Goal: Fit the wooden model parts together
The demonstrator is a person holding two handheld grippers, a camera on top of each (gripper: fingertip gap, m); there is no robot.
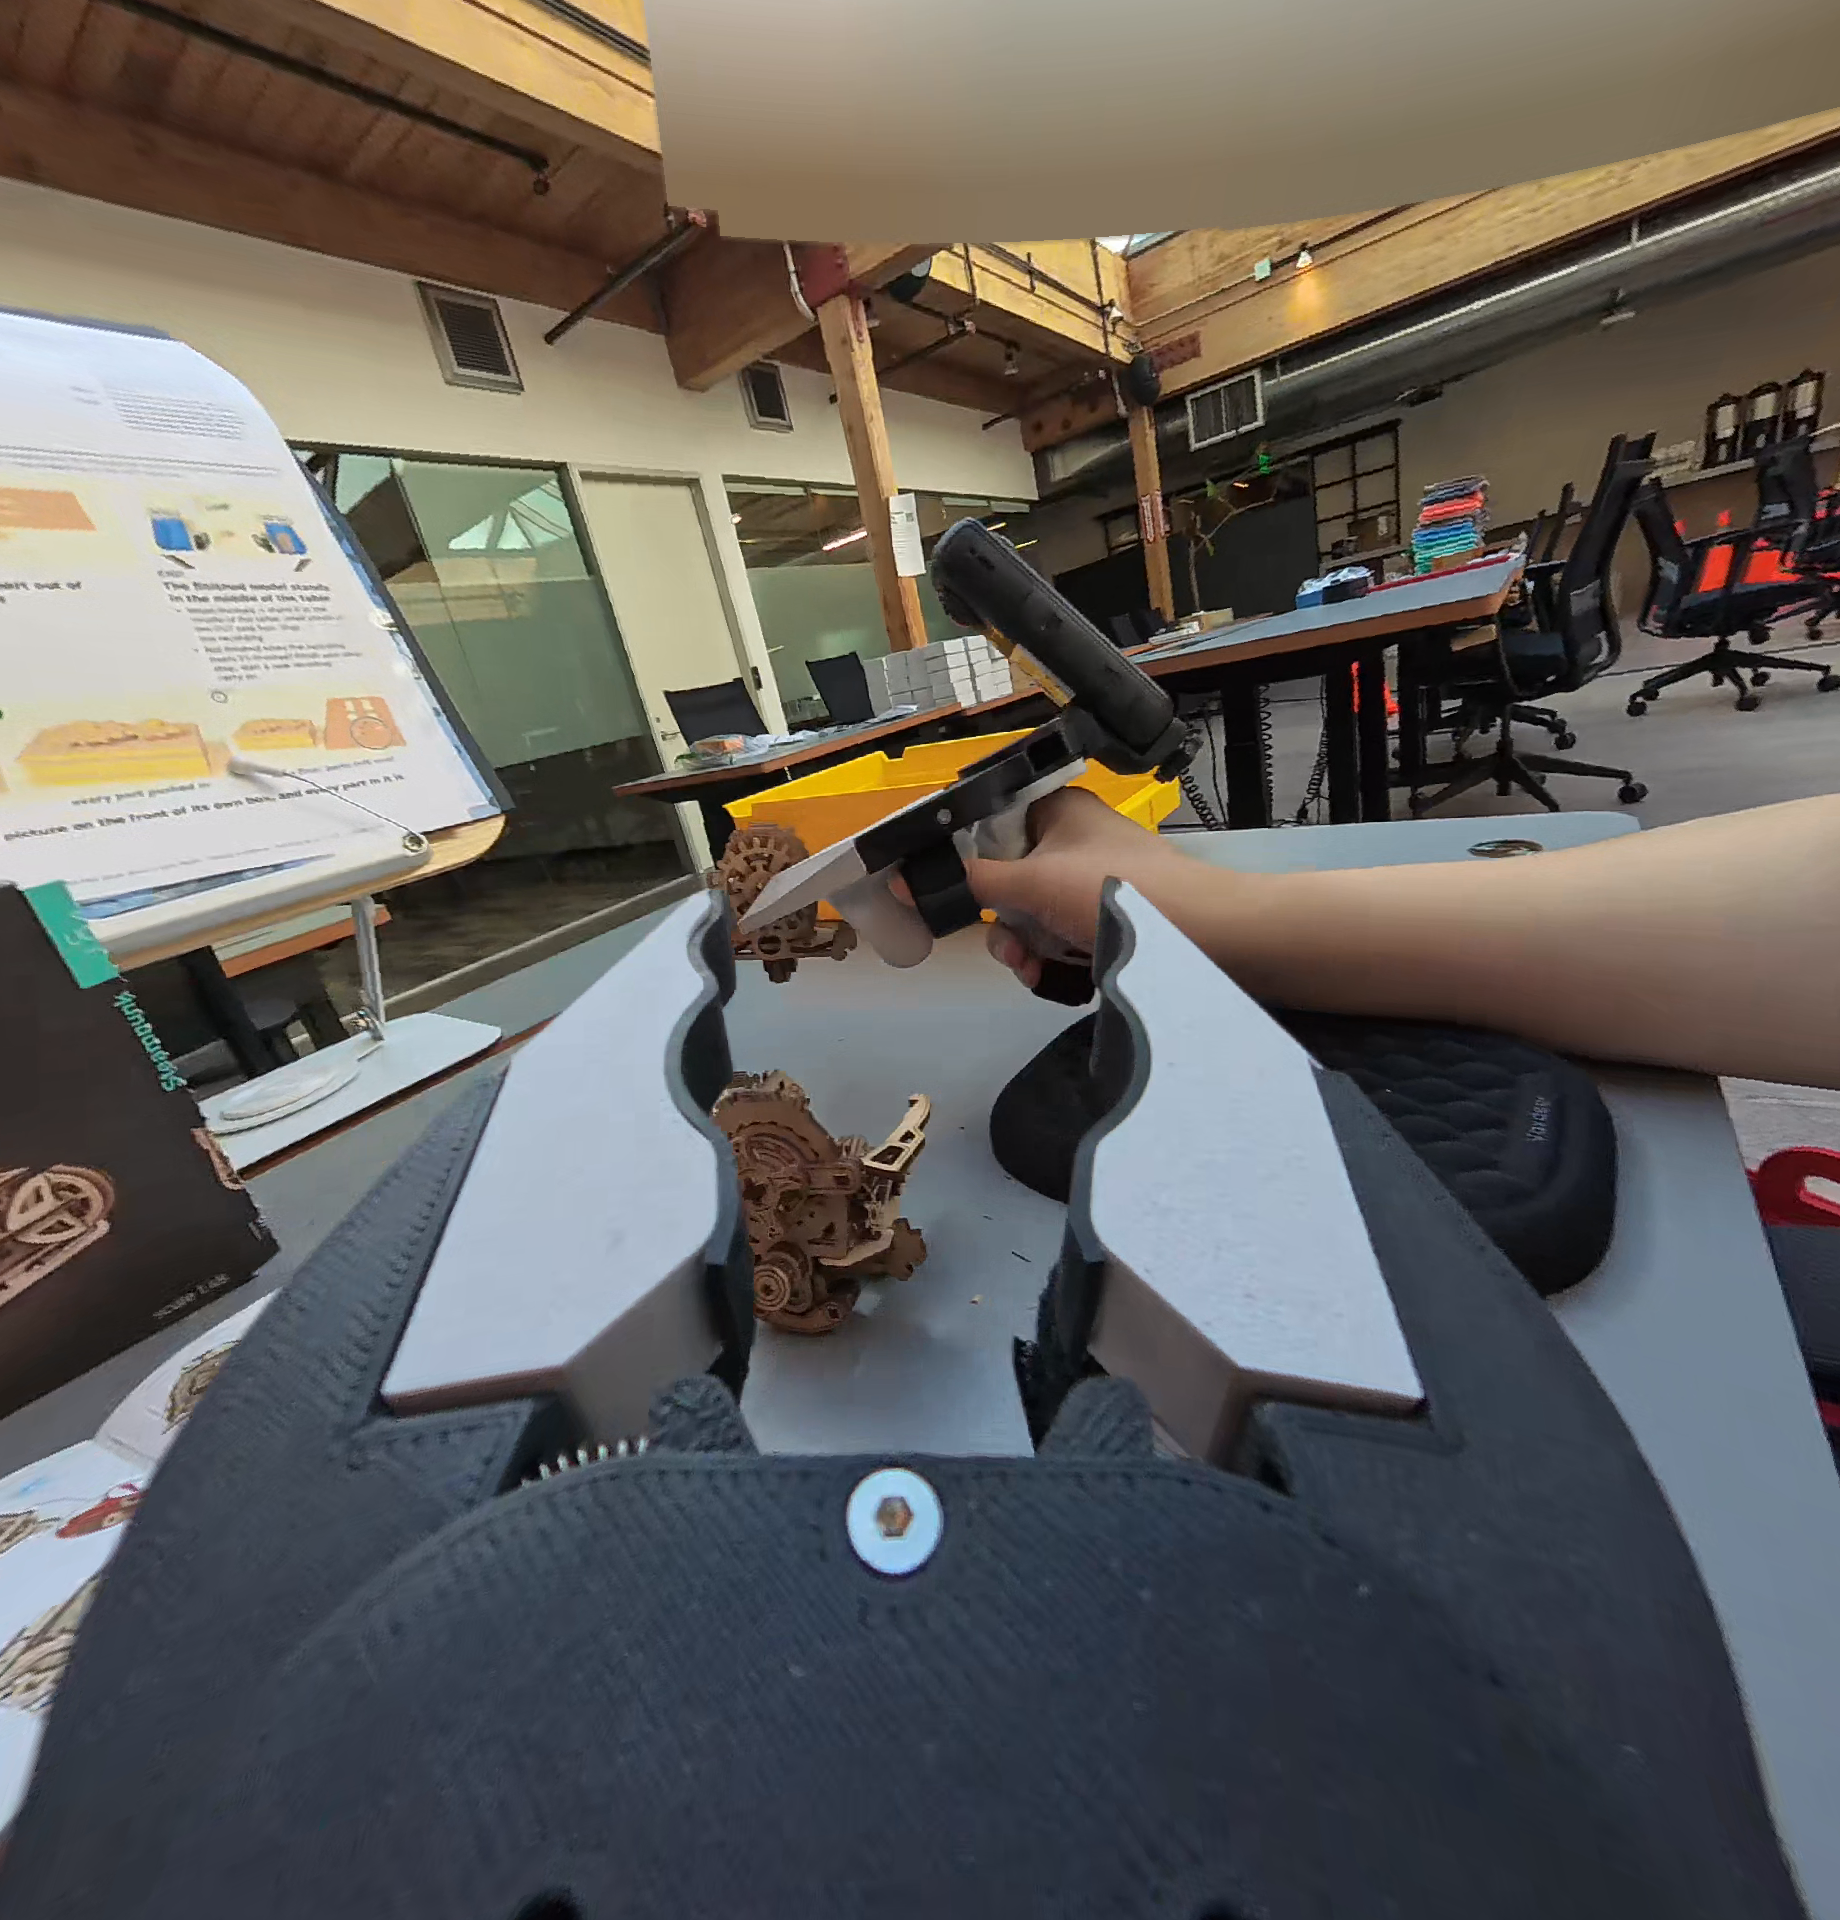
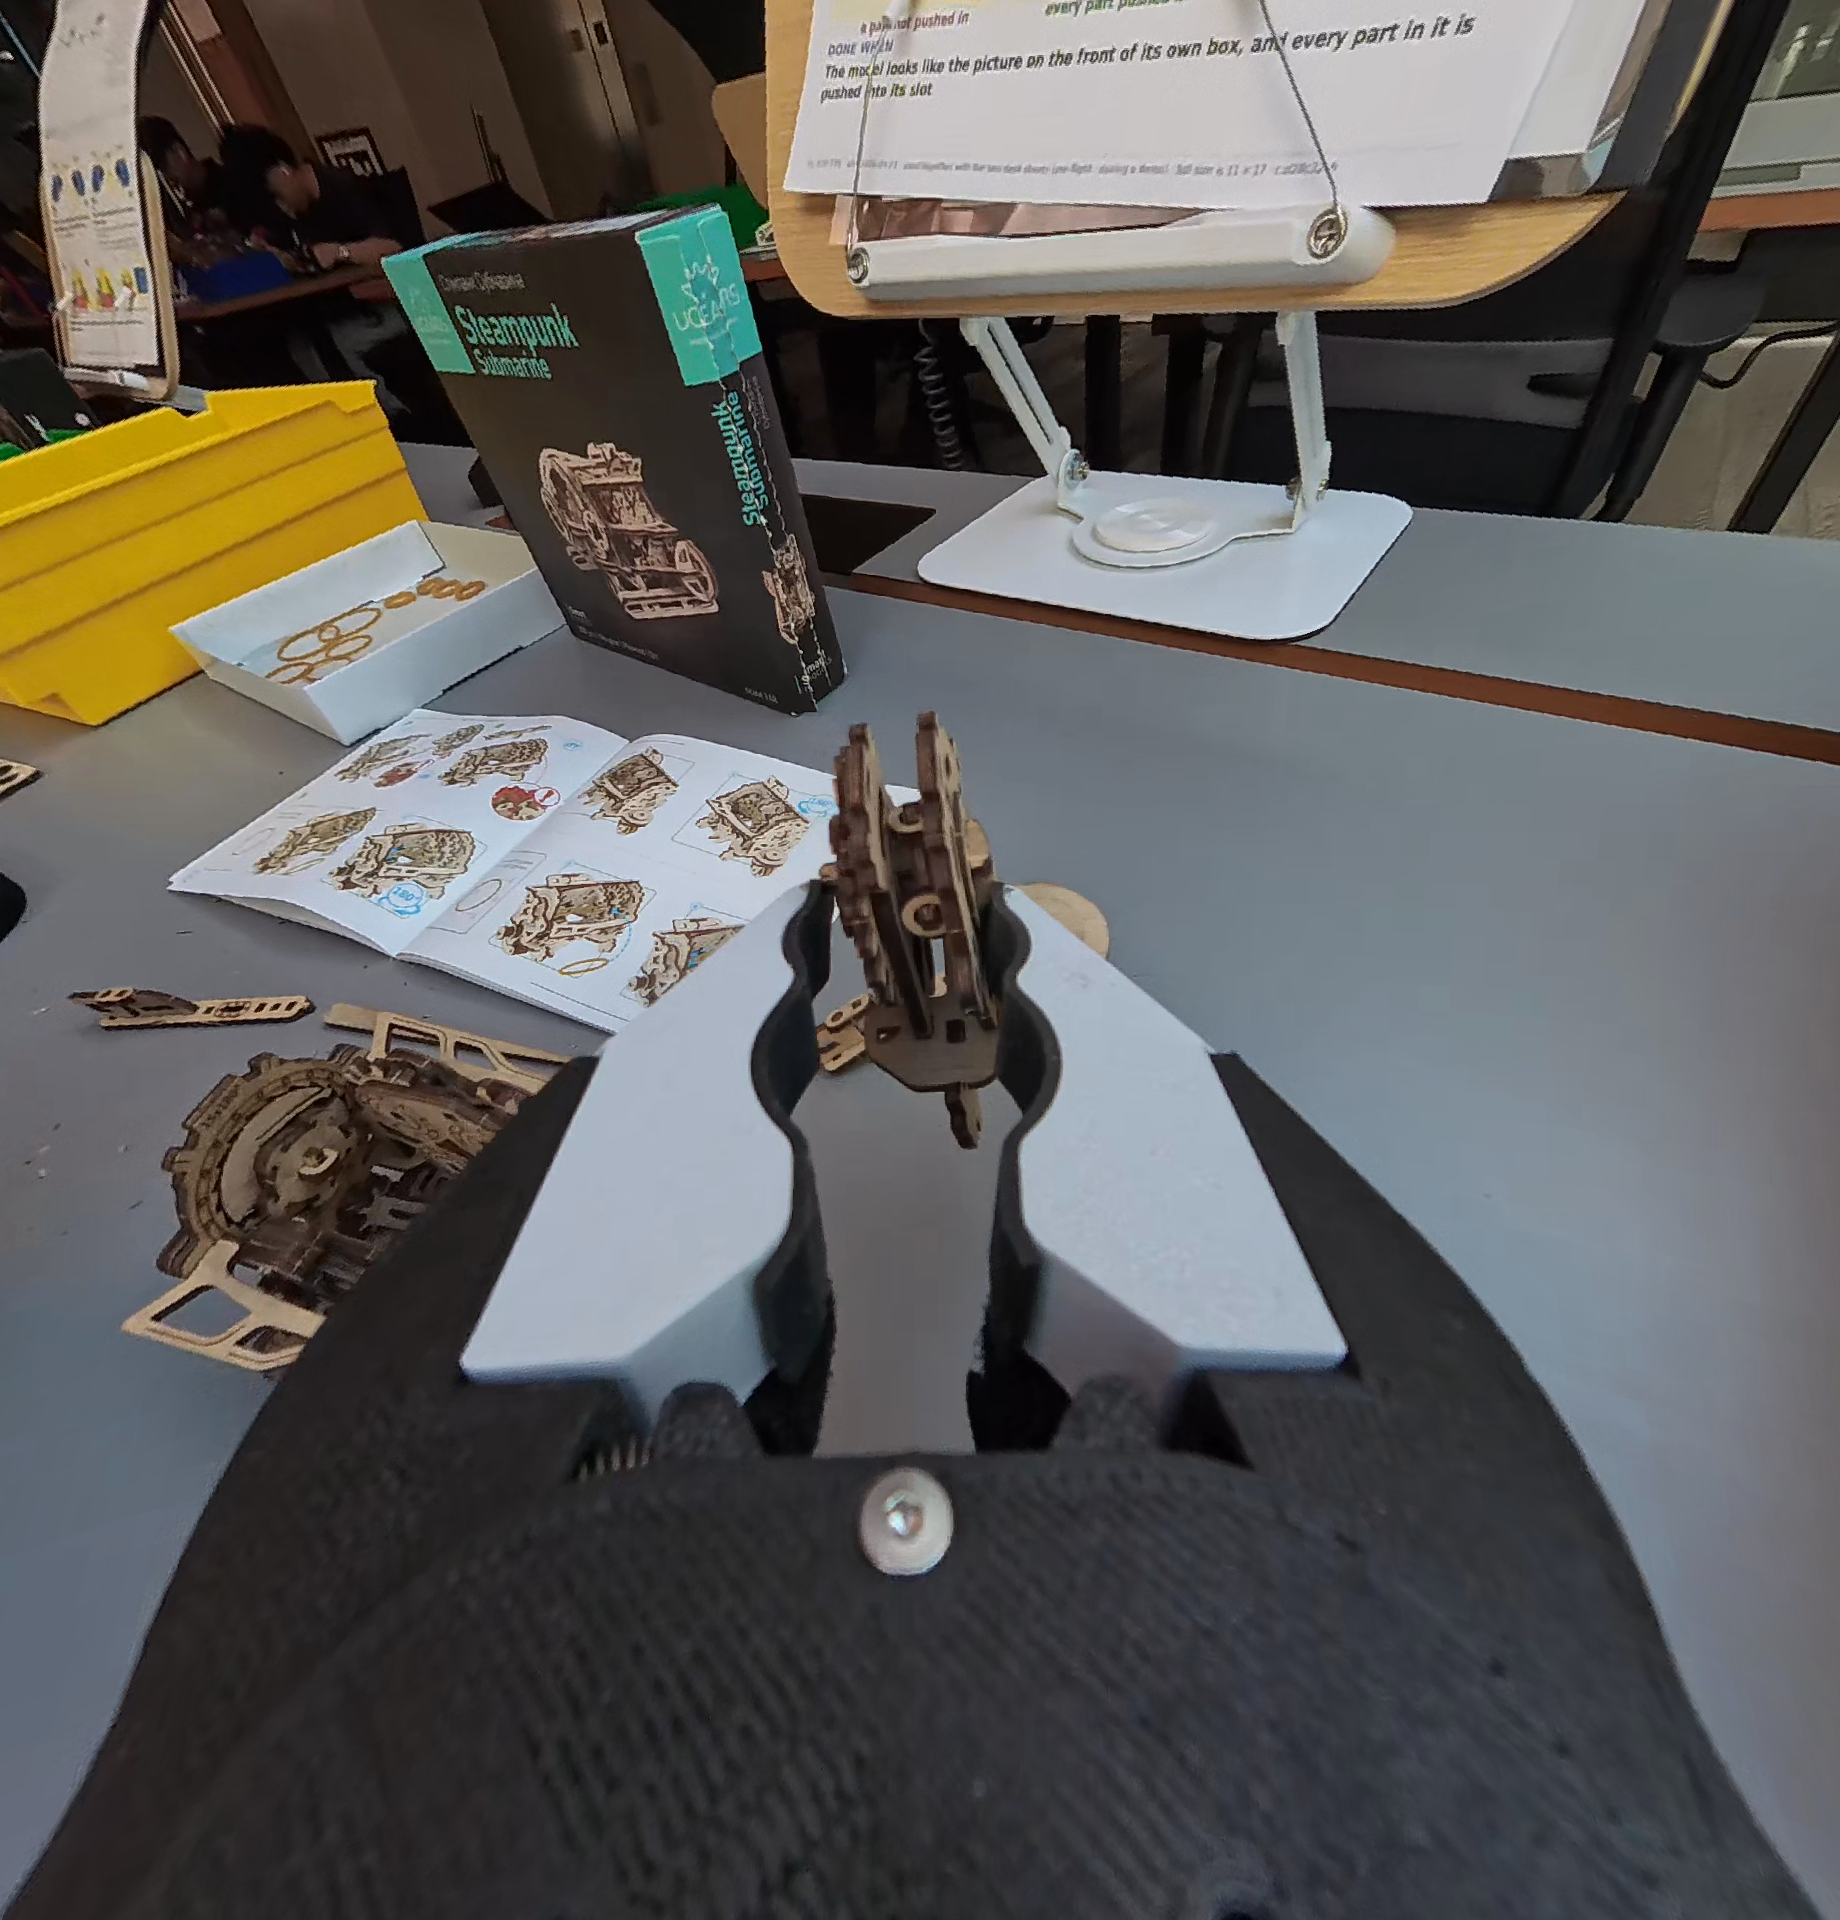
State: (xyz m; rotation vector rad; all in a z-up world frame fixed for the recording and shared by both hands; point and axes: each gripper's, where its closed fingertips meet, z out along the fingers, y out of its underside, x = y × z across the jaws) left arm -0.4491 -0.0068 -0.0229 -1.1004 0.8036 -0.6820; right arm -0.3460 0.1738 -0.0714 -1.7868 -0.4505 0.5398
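The right gripper (image 2: 911, 925) clamps a small brown wooden geared sub-assembly (image 2: 916, 914) above the grey table (image 2: 1415, 935), while the left gripper (image 1: 911, 935) hangs wide apart and empty over the larger wooden model body (image 1: 812, 1205) lying there.
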